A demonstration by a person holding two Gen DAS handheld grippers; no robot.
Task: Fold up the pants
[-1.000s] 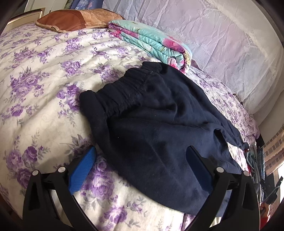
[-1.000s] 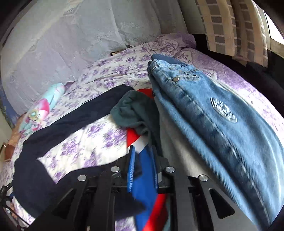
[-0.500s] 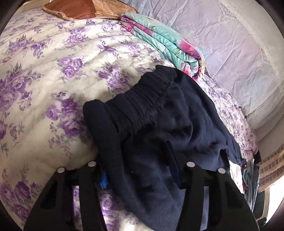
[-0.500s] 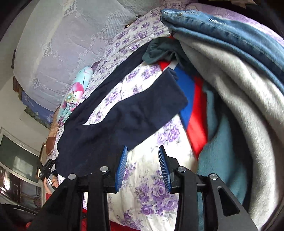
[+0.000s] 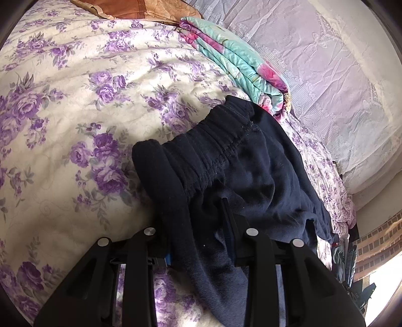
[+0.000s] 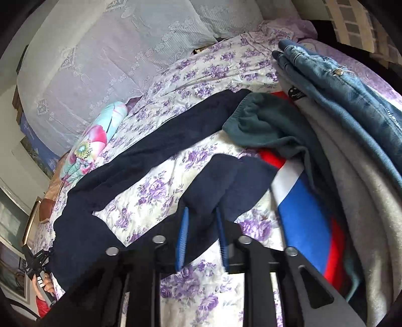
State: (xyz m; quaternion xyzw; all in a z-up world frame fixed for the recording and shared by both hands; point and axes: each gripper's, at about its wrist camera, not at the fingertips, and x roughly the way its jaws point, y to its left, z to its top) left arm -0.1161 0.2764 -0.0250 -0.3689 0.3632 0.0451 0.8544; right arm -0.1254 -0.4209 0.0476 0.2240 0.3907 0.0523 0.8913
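Observation:
Dark navy pants (image 5: 251, 171) lie on the floral bed. Their gathered waistband (image 5: 201, 148) is nearest in the left wrist view. My left gripper (image 5: 196, 226) is shut on the pants at the near waist corner, with cloth bunched between the fingers. In the right wrist view the two navy legs (image 6: 155, 151) stretch across the bed. My right gripper (image 6: 201, 226) has its blue pads around the near leg's hem (image 6: 226, 183), closed on the cloth with a narrow gap showing.
A folded turquoise and pink blanket (image 5: 241, 68) and a brown pillow (image 5: 140, 10) lie at the bed's head. A pile of clothes, jeans (image 6: 339, 83), grey, green, red and blue items, lies right of the leg hems. A lace curtain (image 6: 113, 50) runs behind the bed.
My left gripper moved forward and closed on the waist corner. My right gripper left the clothes pile, moved to the near leg's hem and closed around it.

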